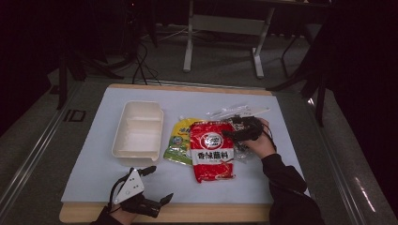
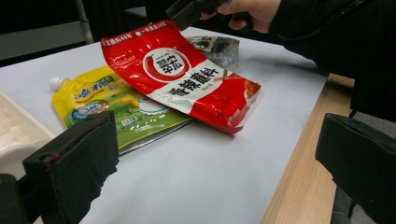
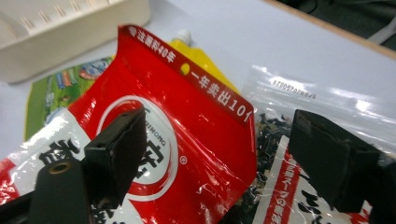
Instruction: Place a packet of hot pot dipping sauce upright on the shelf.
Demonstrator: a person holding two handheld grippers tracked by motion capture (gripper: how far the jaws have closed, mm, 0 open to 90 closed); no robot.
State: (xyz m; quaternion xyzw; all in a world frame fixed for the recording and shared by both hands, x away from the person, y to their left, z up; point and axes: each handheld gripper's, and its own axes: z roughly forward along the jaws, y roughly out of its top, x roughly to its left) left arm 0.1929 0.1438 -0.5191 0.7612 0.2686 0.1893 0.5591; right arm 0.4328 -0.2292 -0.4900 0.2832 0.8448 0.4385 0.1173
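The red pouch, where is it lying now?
In the high view the red pouch lies right of centre on the table, overlapping the yellow-green spout pouch on its left, with the right gripper at its upper right corner.

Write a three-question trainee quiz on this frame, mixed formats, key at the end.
1. True or false: the red packet lies partly on top of the yellow-green spout pouch.
2. Which gripper is at the red packet's upper right corner? A) left gripper B) right gripper C) both
3. Fill in: the cream tray sits to the ____ of the pouches in the high view.

Key
1. True; the packet's left edge overlaps the pouch.
2. B; the right gripper has open jaws either side of that corner, not yet pressing on it, beside a clear bag. The left gripper waits open near the front table edge.
3. left.
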